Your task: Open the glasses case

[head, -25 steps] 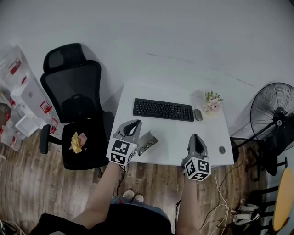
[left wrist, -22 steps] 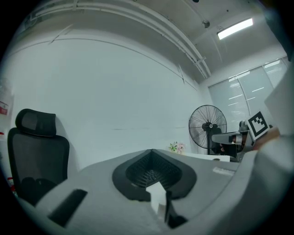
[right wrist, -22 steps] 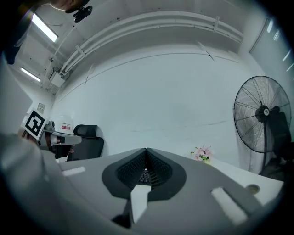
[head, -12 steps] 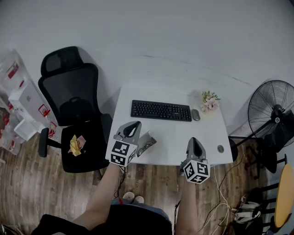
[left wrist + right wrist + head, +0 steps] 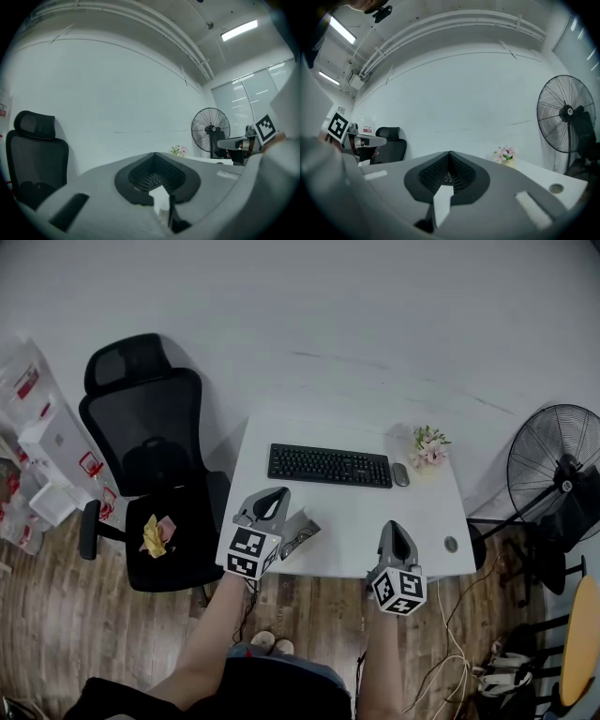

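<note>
White desk [image 5: 356,521] fills the middle of the head view, with a keyboard [image 5: 330,466] and mouse [image 5: 401,474] along its far side and pink flowers [image 5: 429,448] toward the upper right. Down at the desk's near left edge sits the glasses case [image 5: 300,530], a small grey shape just right of the left gripper [image 5: 277,491]. Both tools are clenched on nothing. The left gripper's jaws meet at a point, and so do those of the right gripper [image 5: 394,527], which hovers at the near right edge, well apart from the case. A pale flap seems to stand up from the case, maybe a raised lid, maybe just its side; it's too small to call. Any work on that lid wants one tool pinning the base while the other catches the seam gently, since the case sits near the edge and could skid off.
</note>
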`<state>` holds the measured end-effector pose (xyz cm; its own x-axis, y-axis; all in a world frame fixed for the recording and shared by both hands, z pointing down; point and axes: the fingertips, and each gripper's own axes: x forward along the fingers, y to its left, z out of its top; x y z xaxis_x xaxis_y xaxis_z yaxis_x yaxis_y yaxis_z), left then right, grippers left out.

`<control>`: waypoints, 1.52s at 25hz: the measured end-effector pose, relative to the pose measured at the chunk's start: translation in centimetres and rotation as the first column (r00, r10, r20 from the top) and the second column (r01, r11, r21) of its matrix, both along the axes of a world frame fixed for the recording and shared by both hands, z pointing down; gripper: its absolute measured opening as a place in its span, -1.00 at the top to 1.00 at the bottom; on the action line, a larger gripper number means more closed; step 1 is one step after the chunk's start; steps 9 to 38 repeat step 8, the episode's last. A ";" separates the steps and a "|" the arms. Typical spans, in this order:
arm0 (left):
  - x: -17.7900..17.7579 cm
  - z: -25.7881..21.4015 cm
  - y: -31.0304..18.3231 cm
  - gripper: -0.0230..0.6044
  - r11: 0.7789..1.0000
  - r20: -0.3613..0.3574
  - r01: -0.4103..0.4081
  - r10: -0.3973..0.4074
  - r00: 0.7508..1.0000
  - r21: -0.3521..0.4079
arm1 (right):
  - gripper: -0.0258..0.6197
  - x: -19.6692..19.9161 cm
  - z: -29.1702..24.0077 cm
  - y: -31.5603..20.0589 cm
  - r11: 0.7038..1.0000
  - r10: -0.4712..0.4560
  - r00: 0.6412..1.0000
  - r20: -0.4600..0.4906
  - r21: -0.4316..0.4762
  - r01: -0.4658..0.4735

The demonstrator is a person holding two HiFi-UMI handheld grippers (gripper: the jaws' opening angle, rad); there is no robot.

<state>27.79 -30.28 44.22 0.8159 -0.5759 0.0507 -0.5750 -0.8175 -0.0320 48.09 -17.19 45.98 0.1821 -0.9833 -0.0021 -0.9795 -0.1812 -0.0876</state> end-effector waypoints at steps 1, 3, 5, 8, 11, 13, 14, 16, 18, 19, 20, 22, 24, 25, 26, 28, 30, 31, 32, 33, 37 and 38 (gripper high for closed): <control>0.0 0.0 0.0 0.90 1.000 0.000 0.001 -0.001 1.000 0.000 | 0.89 0.0 0.0 -0.1 1.000 -0.002 1.000 -0.004 -0.004 0.002; 0.0 0.1 -0.1 0.90 1.000 0.000 0.002 -0.002 1.000 -0.002 | 0.89 0.0 0.1 -0.2 1.000 -0.003 1.000 -0.007 -0.010 0.003; 0.0 0.1 -0.2 0.90 1.000 0.001 0.003 -0.003 1.000 -0.003 | 0.89 0.0 0.2 -0.2 1.000 -0.003 1.000 -0.005 -0.012 0.003; 0.0 0.2 -0.2 0.90 1.000 0.004 0.002 -0.002 1.000 -0.002 | 0.89 0.0 0.4 -0.2 1.000 -0.003 1.000 -0.005 -0.015 0.003; 0.0 0.2 -0.2 0.90 1.000 0.004 0.002 -0.002 1.000 -0.002 | 0.89 0.0 0.4 -0.2 1.000 -0.003 1.000 -0.005 -0.015 0.003; 0.0 0.2 -0.2 0.90 1.000 0.004 0.002 -0.002 1.000 -0.002 | 0.89 0.0 0.4 -0.2 1.000 -0.003 1.000 -0.005 -0.015 0.003; 0.0 0.2 -0.2 0.90 1.000 0.004 0.002 -0.002 1.000 -0.002 | 0.89 0.0 0.4 -0.2 1.000 -0.003 1.000 -0.005 -0.015 0.003; 0.0 0.2 -0.2 0.90 1.000 0.004 0.002 -0.002 1.000 -0.002 | 0.89 0.0 0.4 -0.2 1.000 -0.003 1.000 -0.005 -0.015 0.003; 0.0 0.2 -0.2 0.90 1.000 0.004 0.002 -0.002 1.000 -0.002 | 0.89 0.0 0.4 -0.2 1.000 -0.003 1.000 -0.005 -0.015 0.003; 0.0 0.2 -0.2 0.90 1.000 0.004 0.002 -0.002 1.000 -0.002 | 0.89 0.0 0.4 -0.2 1.000 -0.003 1.000 -0.005 -0.015 0.003; 0.0 0.2 -0.2 0.90 1.000 0.004 0.002 -0.002 1.000 -0.002 | 0.89 0.0 0.4 -0.2 1.000 -0.003 1.000 -0.005 -0.015 0.003; 0.0 0.2 -0.2 0.90 1.000 0.004 0.002 -0.002 1.000 -0.002 | 0.89 0.0 0.4 -0.2 1.000 -0.003 1.000 -0.005 -0.015 0.003; 0.0 0.2 -0.2 0.90 1.000 0.004 0.002 -0.002 1.000 -0.002 | 0.89 0.0 0.4 -0.2 1.000 -0.003 1.000 -0.005 -0.015 0.003; 0.0 0.2 -0.2 0.90 1.000 0.004 0.002 -0.002 1.000 -0.002 | 0.89 0.0 0.4 -0.2 1.000 -0.003 1.000 -0.005 -0.015 0.003; 0.0 0.2 -0.2 0.90 1.000 0.004 0.002 -0.002 1.000 -0.002 | 0.89 0.0 0.4 -0.2 1.000 -0.003 1.000 -0.005 -0.015 0.003; 0.0 0.2 -0.2 0.90 1.000 0.004 0.002 -0.002 1.000 -0.002 | 0.89 0.0 0.4 -0.2 1.000 -0.003 1.000 -0.005 -0.015 0.003; 0.0 0.2 -0.2 0.90 1.000 0.004 0.002 -0.002 1.000 -0.002 | 0.89 0.0 0.4 -0.2 1.000 -0.003 1.000 -0.005 -0.015 0.003; 0.0 0.2 -0.2 0.90 1.000 0.004 0.002 -0.002 1.000 -0.002 | 0.89 0.0 0.4 -0.2 1.000 -0.003 1.000 -0.005 -0.015 0.003; 0.0 0.2 -0.2 0.90 1.000 0.004 0.002 -0.002 1.000 -0.002 | 0.89 0.0 0.4 -0.2 1.000 -0.003 1.000 -0.005 -0.015 0.003; 0.0 0.2 -0.2 0.90 1.000 0.004 0.002 -0.002 1.000 -0.002 | 0.89 0.0 0.4 -0.2 1.000 -0.003 1.000 -0.005 -0.015 0.003; 0.0 0.2 -0.2 0.90 1.000 0.004 0.002 -0.002 1.000 -0.002 | 0.89 0.0 0.4 -0.2 1.000 -0.003 1.000 -0.005 -0.015 0.003; 0.0 0.2 -0.2 0.90 1.000 0.004 0.002 -0.002 1.000 -0.002 | 0.89 0.0 0.4 -0.2 1.000 -0.003 1.000 -0.005 -0.015 0.003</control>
